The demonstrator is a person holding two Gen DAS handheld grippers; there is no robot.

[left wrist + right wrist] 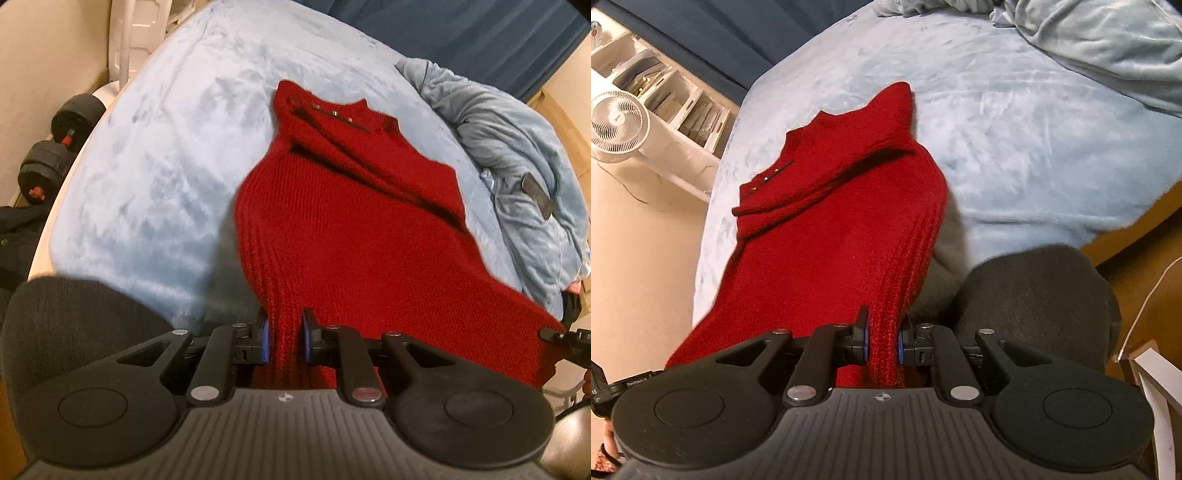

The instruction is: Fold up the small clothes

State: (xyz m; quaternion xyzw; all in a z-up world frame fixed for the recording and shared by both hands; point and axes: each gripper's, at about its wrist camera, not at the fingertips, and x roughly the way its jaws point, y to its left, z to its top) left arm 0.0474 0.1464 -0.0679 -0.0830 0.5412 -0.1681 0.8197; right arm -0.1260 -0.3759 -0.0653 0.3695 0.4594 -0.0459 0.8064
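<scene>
Red sweater: a red knit sweater (332,221) lies on the bed. Its top part, with the neck, is far from the cameras and rests flat on the blanket. Its bottom edge is lifted up off the bed, near the cameras.
Left gripper: the left gripper (284,339) is squeezed tight on the ribbed bottom edge of the sweater. The red knit sits bunched between its two blue pads (264,341).
Right gripper: the right gripper (882,341) is squeezed tight on the same ribbed edge, at the other corner. Red knit fills the gap between its blue pads (900,345) too.
Sweater shape: the cloth hangs like a slope from the two grippers down to the bed. A fold runs across the chest. Small shiny buttons (334,112) sit in a row near the neck.
Bed: a light blue fuzzy blanket (166,166) covers the bed under the sweater.
Bundle: a crumpled pale blue cover (517,158) is heaped on the bed beside the sweater, not touching it in the left view.
Weights: two black dumbbells (48,162) sit on the floor by the bed edge.
Fan: a white fan (618,125) stands by a white shelf (676,96) on the floor, well apart from the sweater.
Dark shape: a dark grey rounded thing (1034,302) is close to the right gripper. I cannot tell what it is.
</scene>
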